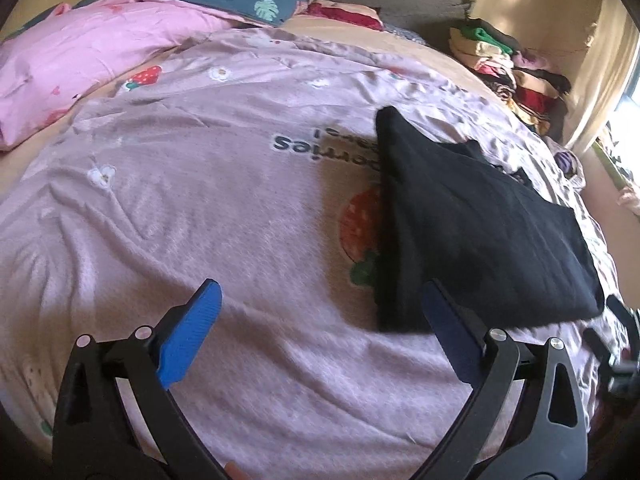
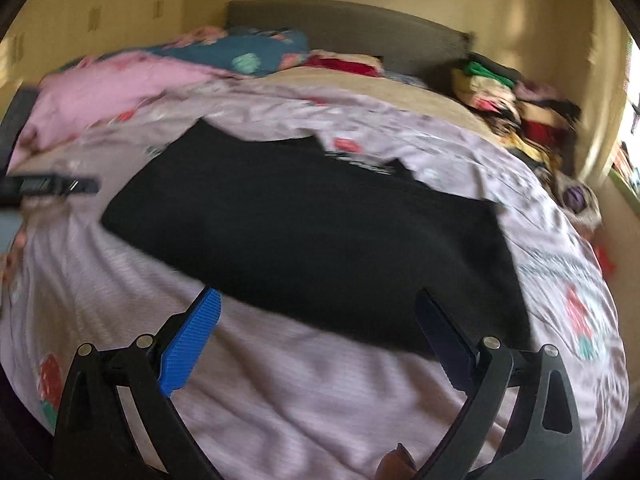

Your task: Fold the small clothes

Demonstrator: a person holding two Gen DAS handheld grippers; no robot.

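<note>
Lying flat, one black garment (image 2: 312, 236), two hand-held grippers (image 1: 320, 308) (image 2: 316, 312) spread

My left gripper (image 1: 320, 312) is showing black, arched linkage arms with triangular cut-outs and round silver pivot pins. Ribbed blue pads (image 1: 190, 336) are facing the fingers, the other pad reading darker in shadow. My right gripper (image 2: 318, 320) is showing the same build: black arms, silver pins, ribbed blue pads (image 2: 192, 340).
</note>
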